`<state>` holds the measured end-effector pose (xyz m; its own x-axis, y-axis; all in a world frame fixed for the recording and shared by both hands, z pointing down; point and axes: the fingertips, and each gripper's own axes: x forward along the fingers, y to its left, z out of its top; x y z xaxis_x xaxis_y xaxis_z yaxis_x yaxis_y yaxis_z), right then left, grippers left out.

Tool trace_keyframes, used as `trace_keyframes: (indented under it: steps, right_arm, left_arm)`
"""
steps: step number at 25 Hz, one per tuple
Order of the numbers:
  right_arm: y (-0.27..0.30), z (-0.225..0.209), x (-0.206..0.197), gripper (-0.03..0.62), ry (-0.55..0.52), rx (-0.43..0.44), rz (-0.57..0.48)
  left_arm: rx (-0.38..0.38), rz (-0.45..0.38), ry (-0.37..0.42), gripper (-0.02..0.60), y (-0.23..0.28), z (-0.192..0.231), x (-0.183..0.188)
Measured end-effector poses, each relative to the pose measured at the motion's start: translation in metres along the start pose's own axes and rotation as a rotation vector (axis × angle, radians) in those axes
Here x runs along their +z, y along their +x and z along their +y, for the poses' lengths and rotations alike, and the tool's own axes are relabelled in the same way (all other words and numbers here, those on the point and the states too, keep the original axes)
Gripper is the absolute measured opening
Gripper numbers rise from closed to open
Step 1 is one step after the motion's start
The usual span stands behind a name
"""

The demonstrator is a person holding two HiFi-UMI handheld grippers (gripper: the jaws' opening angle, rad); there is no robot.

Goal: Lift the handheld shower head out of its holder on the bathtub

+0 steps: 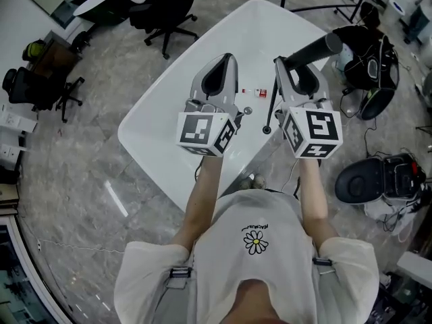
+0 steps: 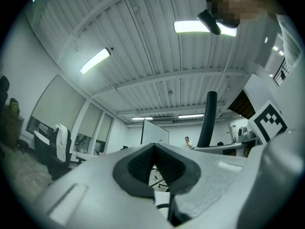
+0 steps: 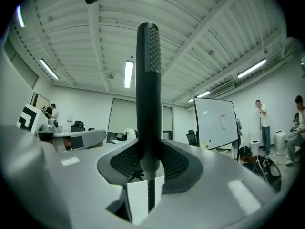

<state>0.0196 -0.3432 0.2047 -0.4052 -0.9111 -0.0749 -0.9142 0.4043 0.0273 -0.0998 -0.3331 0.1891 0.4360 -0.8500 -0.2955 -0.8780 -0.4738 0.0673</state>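
Gleaming white bathtub point(image 1: 177, 106), grey marble floor point(image 1: 81, 181)

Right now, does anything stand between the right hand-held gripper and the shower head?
No, nothing visible does. The right hand-held gripper is shut on the shower head, its two pads pressing directly on the dark handle, and the hose runs down below them.

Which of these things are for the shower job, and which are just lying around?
For the job:
shower head, clamped in the right gripper
its hose
white bathtub
left gripper, closed on nothing

Just lying about:
office chair
black bags
whiteboard
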Motion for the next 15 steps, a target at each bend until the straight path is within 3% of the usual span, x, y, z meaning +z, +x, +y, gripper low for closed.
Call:
trace_keyframes:
  steps: [6, 15]
  right_arm:
    - [-0.02, -0.005, 0.038, 0.156, -0.019, 0.002, -0.069]
    - [-0.028, -0.008, 0.037, 0.156, -0.044, 0.022, -0.069]
  left_arm:
    - [0.011, -0.047, 0.013, 0.0, 0.002, -0.009, 0.026]
    - [0.01, 0.007, 0.098, 0.0, 0.008, -0.026, 0.025]
